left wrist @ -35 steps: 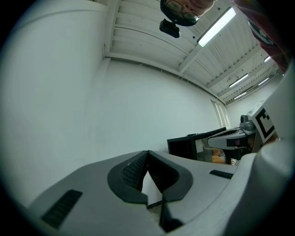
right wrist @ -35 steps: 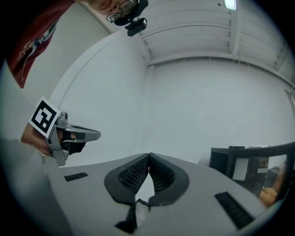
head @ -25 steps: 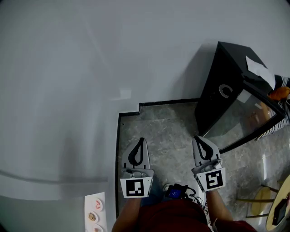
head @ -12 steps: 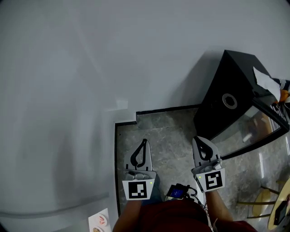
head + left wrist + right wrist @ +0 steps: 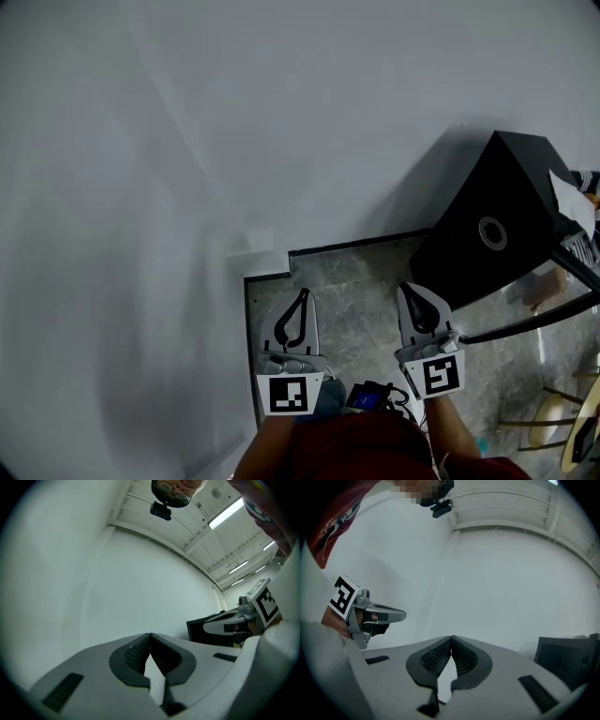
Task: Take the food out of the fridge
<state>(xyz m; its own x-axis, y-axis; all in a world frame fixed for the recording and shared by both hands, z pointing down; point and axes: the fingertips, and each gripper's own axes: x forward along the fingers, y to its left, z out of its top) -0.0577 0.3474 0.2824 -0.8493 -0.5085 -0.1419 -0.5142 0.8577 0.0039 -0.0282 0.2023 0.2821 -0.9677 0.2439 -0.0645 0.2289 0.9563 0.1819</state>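
Observation:
No food shows in any view. In the head view my left gripper (image 5: 301, 294) and right gripper (image 5: 405, 288) are held side by side over the grey stone floor (image 5: 356, 277), both shut and empty. They point at a white wall (image 5: 187, 187). A black cabinet (image 5: 506, 216) with a glass front stands to the right of the right gripper and apart from it. In the left gripper view my left gripper (image 5: 150, 635) has its pads touching. The right gripper view shows my right gripper (image 5: 451, 638) shut the same way, with the black cabinet (image 5: 567, 660) at the right.
The white wall fills most of the head view, and its black skirting makes a step at a corner (image 5: 267, 274). Behind the cabinet's glass, items (image 5: 544, 286) are dimly visible. A round stool (image 5: 548, 412) stands at the lower right. The person's red sleeves sit at the bottom edge.
The whole view has shifted. The black cabinet has slid toward the right edge, and a white card with food pictures at the lower left has left the frame. Both grippers stay shut.

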